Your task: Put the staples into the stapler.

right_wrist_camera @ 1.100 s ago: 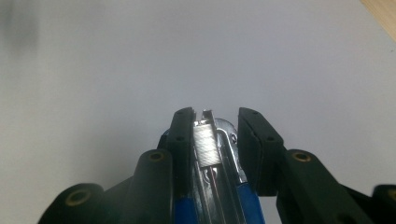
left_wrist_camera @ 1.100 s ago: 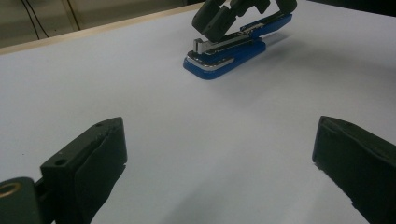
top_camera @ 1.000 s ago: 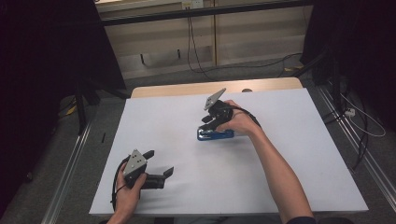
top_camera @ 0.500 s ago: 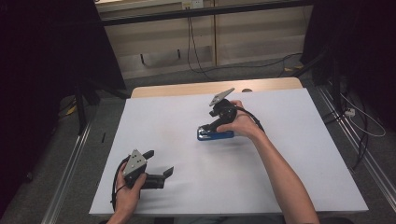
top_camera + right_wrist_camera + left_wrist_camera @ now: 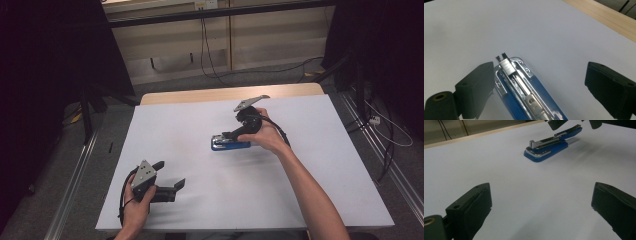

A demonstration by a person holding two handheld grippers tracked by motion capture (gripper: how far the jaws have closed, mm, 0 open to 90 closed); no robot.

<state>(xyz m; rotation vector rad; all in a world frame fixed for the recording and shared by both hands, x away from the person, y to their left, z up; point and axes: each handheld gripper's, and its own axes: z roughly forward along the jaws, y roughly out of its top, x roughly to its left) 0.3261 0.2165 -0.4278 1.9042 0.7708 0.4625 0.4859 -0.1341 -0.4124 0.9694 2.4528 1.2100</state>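
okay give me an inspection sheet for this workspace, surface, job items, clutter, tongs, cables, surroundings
Surface: white table top, wooden edge at the far side.
Job's things: blue stapler lying flat near the middle.
Clutter: nothing seen.
Tongs: left tongs open, low over the near left of the table; right tongs open, over the stapler, one jaw beside it.
Cables: black cable trailing from the right tongs; cords on the floor at right.
Surroundings: dark curtains at both sides.
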